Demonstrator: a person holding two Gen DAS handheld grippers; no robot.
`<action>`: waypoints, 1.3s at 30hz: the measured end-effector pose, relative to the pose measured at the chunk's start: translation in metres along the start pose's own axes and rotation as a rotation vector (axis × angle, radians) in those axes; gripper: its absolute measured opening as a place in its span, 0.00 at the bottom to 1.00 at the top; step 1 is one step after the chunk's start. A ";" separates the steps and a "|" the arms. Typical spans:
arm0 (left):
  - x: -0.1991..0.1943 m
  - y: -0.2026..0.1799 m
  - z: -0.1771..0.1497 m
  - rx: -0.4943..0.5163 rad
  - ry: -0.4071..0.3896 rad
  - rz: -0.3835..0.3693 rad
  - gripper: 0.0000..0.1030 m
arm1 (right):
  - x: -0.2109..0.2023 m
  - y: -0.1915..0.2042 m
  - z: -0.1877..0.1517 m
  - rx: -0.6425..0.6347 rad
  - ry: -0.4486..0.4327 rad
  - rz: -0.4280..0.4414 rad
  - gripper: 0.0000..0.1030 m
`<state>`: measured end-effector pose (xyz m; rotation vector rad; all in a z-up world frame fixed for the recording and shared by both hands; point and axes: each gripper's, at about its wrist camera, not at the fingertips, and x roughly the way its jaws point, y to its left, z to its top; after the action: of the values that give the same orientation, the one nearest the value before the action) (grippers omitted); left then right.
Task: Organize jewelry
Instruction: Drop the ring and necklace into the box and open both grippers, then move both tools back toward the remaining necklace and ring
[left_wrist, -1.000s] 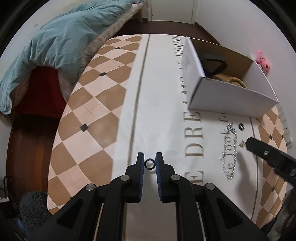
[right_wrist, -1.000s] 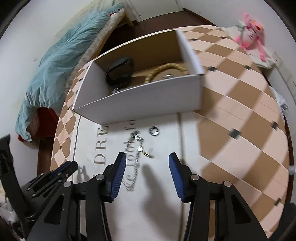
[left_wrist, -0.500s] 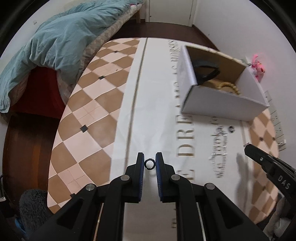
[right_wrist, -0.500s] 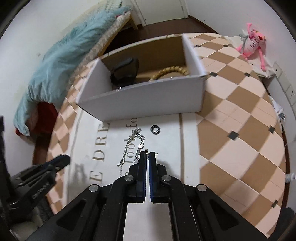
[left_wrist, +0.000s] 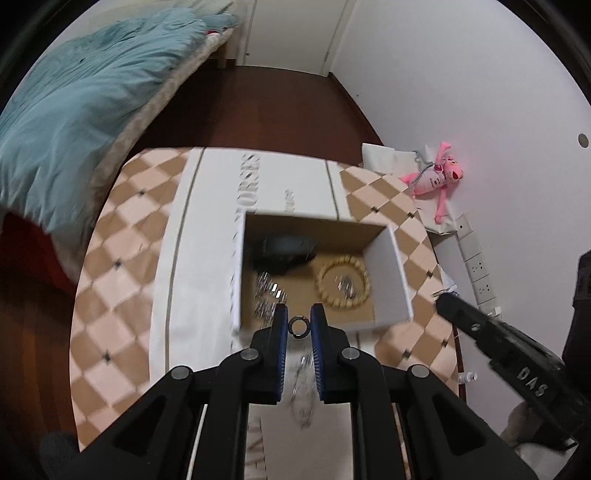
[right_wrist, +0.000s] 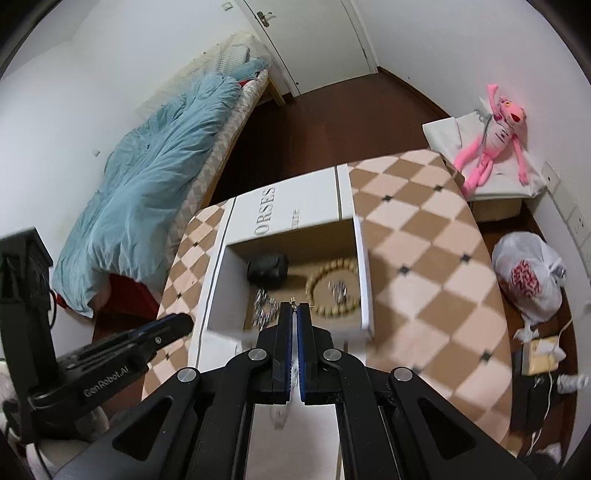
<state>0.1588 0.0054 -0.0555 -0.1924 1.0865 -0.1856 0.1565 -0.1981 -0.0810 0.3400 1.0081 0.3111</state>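
I have both grippers up over the box (left_wrist: 402, 280), which sits mid-frame in each wrist view on the checked tablecloth (right_wrist: 424, 236).

The left gripper (left_wrist: 298, 326) is clamped on a small dark ring (left_wrist: 298, 327). The ring stands between the blue pads in the lower centre of the left view, right over the near rim of the box.

The right gripper (right_wrist: 294, 314) is pinched almost completely together. At its tips I see a tiny gold earring (right_wrist: 293, 303), lower centre of the right view, also hanging above the open box.

Inside the box there is already a good share of the work. A dark pouch-like item (right_wrist: 266, 266) lies toward the back left. A wooden bead bracelet (right_wrist: 334, 290) lies to the right, with something small and silvery inside its loop. A sparkly chain piece (right_wrist: 264, 308) lies at the front left, though blur keeps me from saying exactly what it is.

Below the left pads, low in the frame, a blurred silver chain (left_wrist: 303, 395) lies on the cloth outside the box.

My judgement is that the sorting is well along. These two small pieces need dropping in, and the chain on the cloth still has to be collected. Whether anything else remains outside I cannot tell, since my own grippers hide the near tabletop.
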 end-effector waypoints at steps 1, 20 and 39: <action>0.003 -0.001 0.006 0.003 0.006 -0.001 0.09 | 0.008 -0.001 0.009 -0.002 0.017 -0.005 0.02; 0.058 0.006 0.061 -0.013 0.133 0.065 0.62 | 0.080 -0.029 0.057 0.007 0.225 -0.070 0.50; 0.027 0.025 0.008 0.013 -0.002 0.274 0.98 | 0.055 -0.017 0.013 -0.139 0.185 -0.407 0.96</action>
<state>0.1791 0.0234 -0.0812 -0.0307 1.0977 0.0535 0.1970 -0.1927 -0.1240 -0.0244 1.2033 0.0421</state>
